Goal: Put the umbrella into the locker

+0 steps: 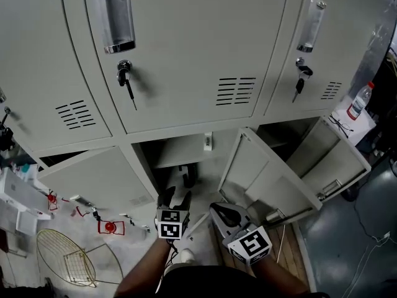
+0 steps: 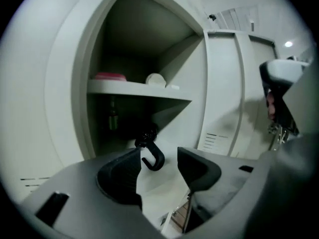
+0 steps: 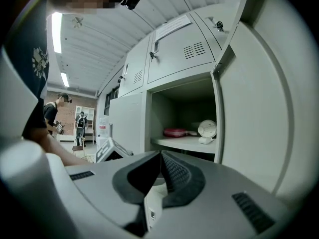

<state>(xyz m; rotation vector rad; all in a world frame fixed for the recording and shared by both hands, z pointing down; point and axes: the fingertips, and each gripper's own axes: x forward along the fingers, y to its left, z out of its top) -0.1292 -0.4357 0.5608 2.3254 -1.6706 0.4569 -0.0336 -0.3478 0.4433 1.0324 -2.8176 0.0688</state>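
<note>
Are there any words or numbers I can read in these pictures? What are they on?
No text can be read.
Bottle label: too small.
White tag on the locker frame: too small.
Paper strip on a locker door: blurred.

Two claws [image 1: 175, 198] [image 1: 218, 210], one umbrella [image 2: 152, 156], two keys [image 1: 127, 84] [image 1: 299, 84], one bottle [image 1: 360, 101].

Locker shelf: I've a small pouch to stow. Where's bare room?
The shelf is bare along its front edge, ahead of the pink box and white fan, which crowd the back. Below it is the umbrella.
</note>
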